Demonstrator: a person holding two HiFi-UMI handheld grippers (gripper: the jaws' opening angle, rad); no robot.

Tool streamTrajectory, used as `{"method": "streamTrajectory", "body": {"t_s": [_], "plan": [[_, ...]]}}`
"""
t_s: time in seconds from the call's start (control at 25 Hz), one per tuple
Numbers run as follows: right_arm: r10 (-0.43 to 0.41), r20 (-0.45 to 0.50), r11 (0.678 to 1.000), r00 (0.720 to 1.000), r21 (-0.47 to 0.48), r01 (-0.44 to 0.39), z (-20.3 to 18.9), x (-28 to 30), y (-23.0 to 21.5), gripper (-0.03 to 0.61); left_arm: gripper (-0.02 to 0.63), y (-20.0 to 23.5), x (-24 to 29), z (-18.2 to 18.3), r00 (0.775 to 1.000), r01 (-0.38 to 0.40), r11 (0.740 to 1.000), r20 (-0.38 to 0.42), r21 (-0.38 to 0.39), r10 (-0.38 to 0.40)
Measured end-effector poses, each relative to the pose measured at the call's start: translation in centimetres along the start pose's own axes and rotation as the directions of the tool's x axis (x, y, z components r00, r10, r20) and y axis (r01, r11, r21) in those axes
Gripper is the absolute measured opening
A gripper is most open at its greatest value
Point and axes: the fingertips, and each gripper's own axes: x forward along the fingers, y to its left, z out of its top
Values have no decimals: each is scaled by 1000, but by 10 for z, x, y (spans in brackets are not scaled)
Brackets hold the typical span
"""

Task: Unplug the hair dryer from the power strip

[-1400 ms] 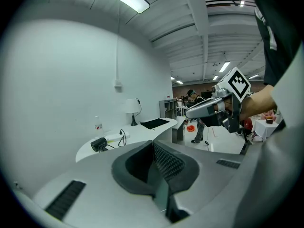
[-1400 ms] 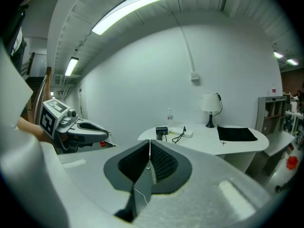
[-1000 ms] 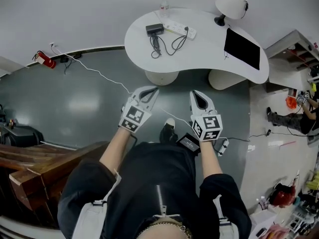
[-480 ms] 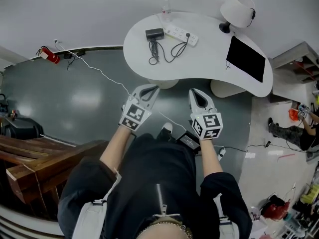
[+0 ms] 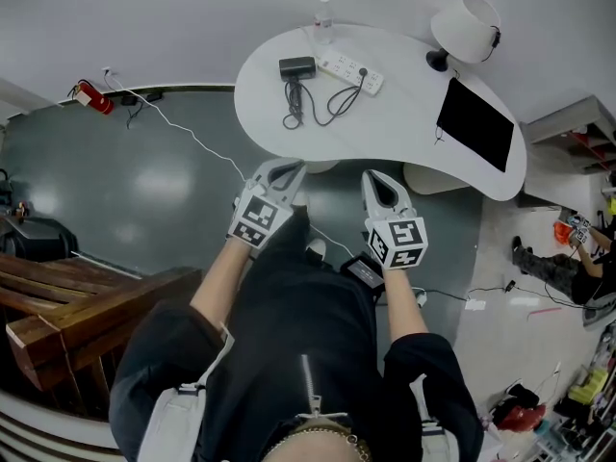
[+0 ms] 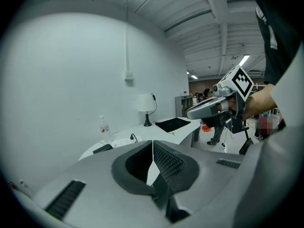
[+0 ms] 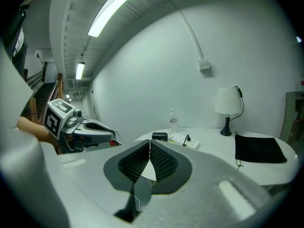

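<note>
Both pressed together, empty: left tongs (image 5: 287, 167), right tongs (image 5: 376, 177) aimed at table (image 5: 404, 114), where hair dryer plug (image 5: 362, 56) sits in power strip (image 5: 348, 65), unreached.

Hair dryer (image 5: 297, 65) left of power strip (image 5: 348, 66)
</note>
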Motion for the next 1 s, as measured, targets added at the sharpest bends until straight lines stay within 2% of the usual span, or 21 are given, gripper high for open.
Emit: {"method": "streamTrajectory", "body": {"t_s": [0.36,1.0], "plan": [[-54,8,998,999,18,54,17,35,-50,5,14,29,60,14,999,52,999,3,13,-52],[-126,-21,991,992,40,127,73,154,-127,5,14,130,175,49,988,154,988,12,13,-154]]}}
